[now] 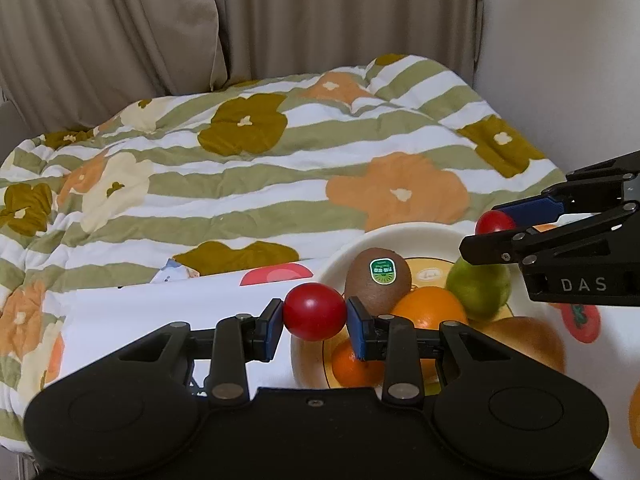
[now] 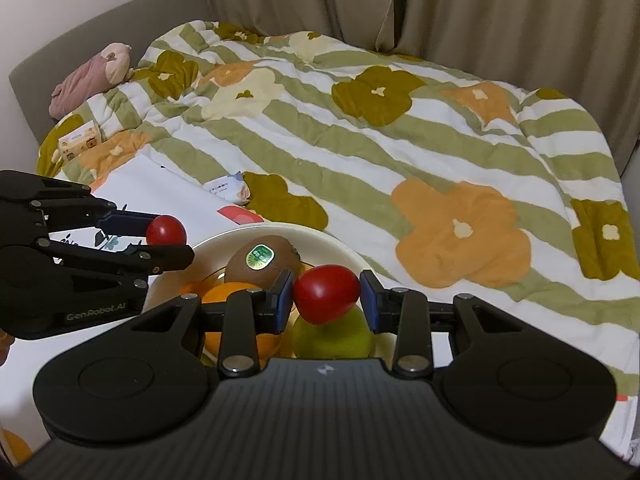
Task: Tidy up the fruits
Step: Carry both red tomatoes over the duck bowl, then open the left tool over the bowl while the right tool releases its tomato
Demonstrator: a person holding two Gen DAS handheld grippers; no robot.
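My left gripper (image 1: 315,318) pinches one tomato (image 1: 315,311) at the plate's (image 1: 394,236) near edge; my right gripper (image 2: 327,300) pinches another (image 2: 326,293) above it. Kiwi (image 1: 378,282), oranges (image 1: 428,307) and pear (image 1: 478,288) sit plated; I judge only these tomatoes remain.

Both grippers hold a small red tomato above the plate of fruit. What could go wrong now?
The plate is already piled with a kiwi, oranges and a green pear, so a released tomato may roll off. The right gripper seems to touch its tomato on one pad only; it could slip.
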